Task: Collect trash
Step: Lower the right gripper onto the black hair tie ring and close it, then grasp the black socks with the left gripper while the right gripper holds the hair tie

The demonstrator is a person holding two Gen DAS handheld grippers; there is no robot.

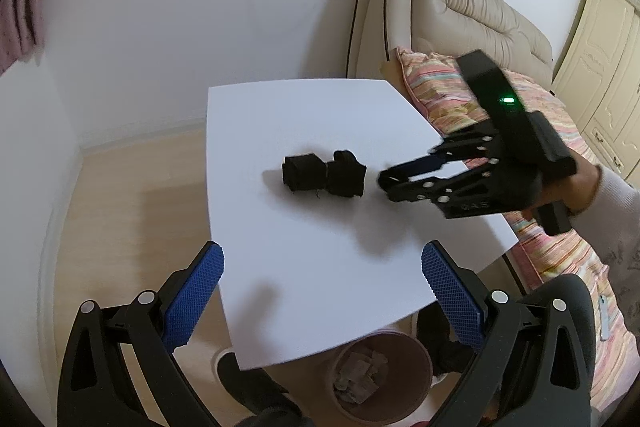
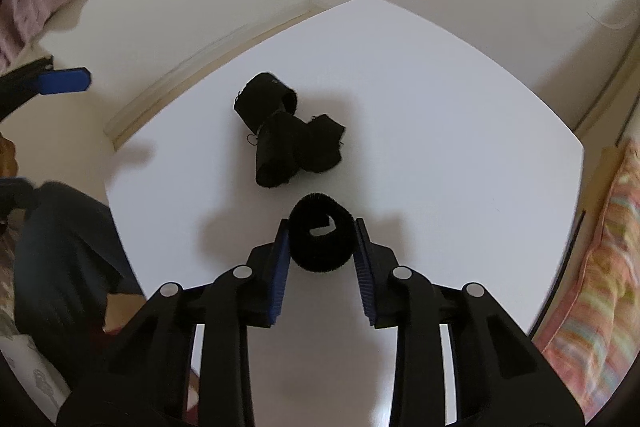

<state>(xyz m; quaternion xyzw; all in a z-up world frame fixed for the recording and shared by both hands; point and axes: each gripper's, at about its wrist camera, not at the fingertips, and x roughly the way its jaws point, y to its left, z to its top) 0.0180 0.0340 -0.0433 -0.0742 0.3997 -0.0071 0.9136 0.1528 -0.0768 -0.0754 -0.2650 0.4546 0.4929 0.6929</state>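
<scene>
A pink curtain (image 1: pixel 18 23) is seen at far left. The left gripper (image 1: pixel 322 283) is held released over the white table (image 1: pixel 280 115). Black cloth scraps (image 1: pixel 324 174) lie mid-table; just beside them a black ring-shaped scrap (image 2: pixel 321 239) is clasped by the right gripper (image 2: pixel 322 247). A waste bin (image 1: pixel 384 375) stands under the near edge. No legible writing is found.

No lettering, label or number can be read anywhere.

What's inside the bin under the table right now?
The bin holds crumpled brownish paper scraps. The table edge covers its far rim; anything beneath the scraps is hidden.
</scene>
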